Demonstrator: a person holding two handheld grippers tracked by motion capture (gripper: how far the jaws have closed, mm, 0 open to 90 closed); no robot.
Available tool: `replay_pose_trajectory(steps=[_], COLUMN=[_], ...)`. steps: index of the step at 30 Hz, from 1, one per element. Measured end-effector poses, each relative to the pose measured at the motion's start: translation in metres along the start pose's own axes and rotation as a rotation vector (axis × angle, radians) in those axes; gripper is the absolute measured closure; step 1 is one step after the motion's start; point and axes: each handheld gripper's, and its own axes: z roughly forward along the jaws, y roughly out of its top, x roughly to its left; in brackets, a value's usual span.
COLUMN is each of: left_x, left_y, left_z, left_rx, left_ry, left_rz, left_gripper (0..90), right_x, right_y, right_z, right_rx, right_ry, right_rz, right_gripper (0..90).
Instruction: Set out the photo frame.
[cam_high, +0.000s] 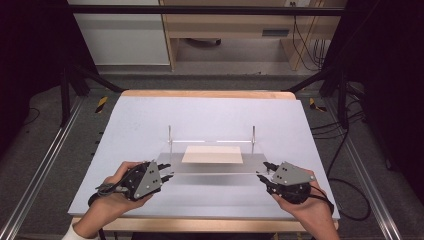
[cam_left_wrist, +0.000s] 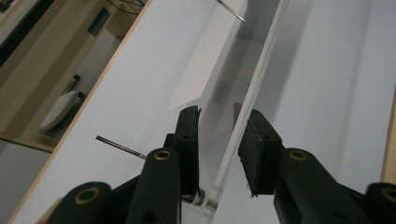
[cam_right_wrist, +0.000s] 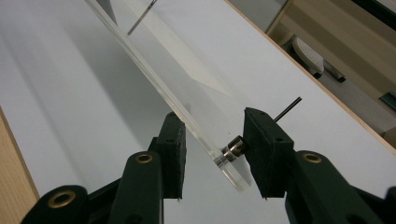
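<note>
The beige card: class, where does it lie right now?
In the high view, the beige card lies mid-table on the clear acrylic plate, between the left gripper and right gripper.

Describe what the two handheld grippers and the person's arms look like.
Both the left gripper and the right gripper have black bodies, each topped by a grey three-cornered plate with small dark dots. Their black jaws have brass-coloured pivot rings and dark textured pads. A black cable trails from each. A white sleeve cuff shows at the person's left wrist.

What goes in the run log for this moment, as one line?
left gripper: open astride clear plate edge | right gripper: open astride its other end | plate: on table | rods: upright
</note>
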Motion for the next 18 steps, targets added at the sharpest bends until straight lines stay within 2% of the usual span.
replay_pose_trajectory(steps=[4, 5, 9, 18], left_x=[0.006, 0.011, 0.017, 0.029], left_y=[0.002, 0.005, 0.008, 0.013], left_z=[0.000, 0.000, 0.000, 0.000], left_rx=[-0.016, -0.020, -0.016, 0.000], left_ry=[0.010, -0.001, -0.006, -0.017], left_rz=[-0.019, -0.034, -0.046, -0.041], left_gripper=[70.6, 71.1, 71.8, 72.5], right_x=[-0.005, -0.008, -0.015, -0.023], right_y=[0.005, 0.007, 0.014, 0.020], right_z=[0.000, 0.000, 0.001, 0.002], right_rx=[0.000, -0.003, -0.004, -0.004], right_ry=[0.002, 0.008, 0.011, 0.017], right_rz=[0.006, 0.010, 0.011, 0.006], right_gripper=[61.0, 61.1, 61.1, 61.2])
